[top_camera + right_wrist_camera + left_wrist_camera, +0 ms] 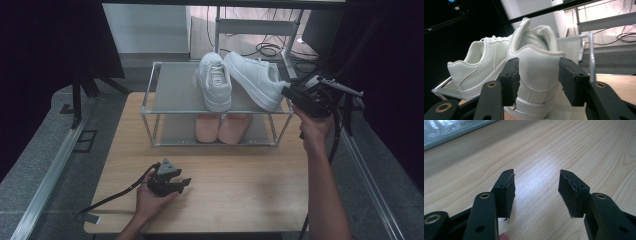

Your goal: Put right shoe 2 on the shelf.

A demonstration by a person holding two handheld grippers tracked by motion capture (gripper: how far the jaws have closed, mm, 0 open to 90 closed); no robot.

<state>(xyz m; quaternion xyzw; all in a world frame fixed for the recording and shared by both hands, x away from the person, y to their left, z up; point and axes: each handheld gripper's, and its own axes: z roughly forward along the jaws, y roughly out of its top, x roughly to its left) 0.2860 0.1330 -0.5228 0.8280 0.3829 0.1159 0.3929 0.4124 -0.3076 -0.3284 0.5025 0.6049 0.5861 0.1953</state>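
the right gripper (295, 96) is held at the right end of the grey mesh-topped metal shoe rack (175, 90), its jaws set either side of the heel of the right-hand white leather sneaker (536, 75), which rests on the rack's top shelf, leaning toward its mate, the left-hand white sneaker (215, 82). jaws open — no frame shows the pads pressing the heel, so it looks lined up for a heel grasp, not yet taken. the left gripper (536, 192) rests idle on the wooden tabletop (579, 147), jaws open and empty. the high view shows the pink slippers (222, 127) on the lower shelf; the right gripper view shows the narrow gaps at the heel.
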